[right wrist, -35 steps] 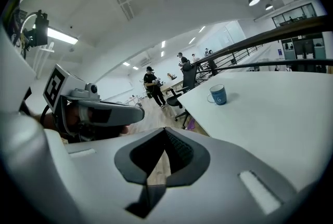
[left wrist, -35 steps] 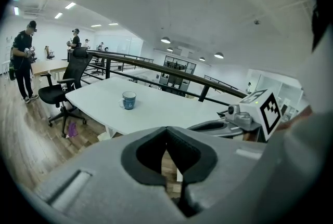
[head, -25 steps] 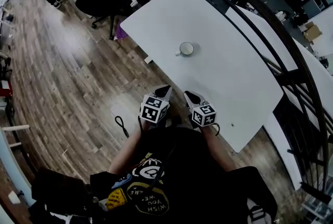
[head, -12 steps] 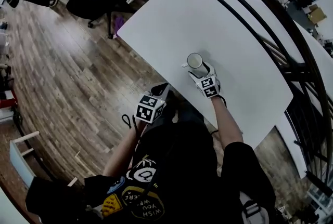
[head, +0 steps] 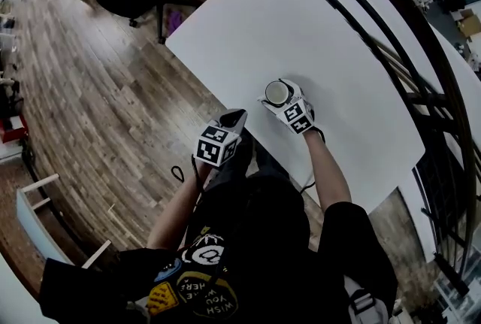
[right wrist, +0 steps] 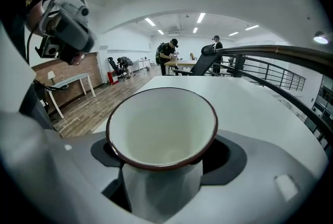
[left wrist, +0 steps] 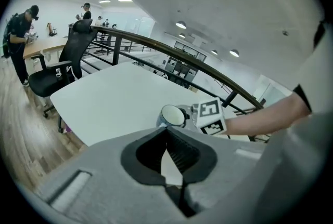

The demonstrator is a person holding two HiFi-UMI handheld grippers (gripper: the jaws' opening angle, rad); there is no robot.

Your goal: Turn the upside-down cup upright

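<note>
The right gripper (head: pixel 284 101), held out on a straightened forearm and tilted downward, has its fingers spread wide around the cup (right wrist: pixel 161 134), having just been opening, while the left gripper (head: pixel 234 118) hangs close to the body, its fingers closed and empty.

Worn: black short-sleeved T-shirt (head: pixel 301 270). Low on its front we note a round print (head: pixel 204 281) in yellow and white, with lettering.

Left tongs (head: pixel 236 116), beyond the shirt's left sleeve: pale grey moulded shell, black ribbed pads (left wrist: pixel 180 154), and a white left cube (head: pixel 216 146) with black square markers.

Right tongs (head: pixel 279 97), beyond the right sleeve: same grey shell with black lining, and a matching right cube (head: pixel 295 116).

A thin black cord (head: pixel 176 174) loops off the shirt's left side; we cannot tell where it attaches.
</note>
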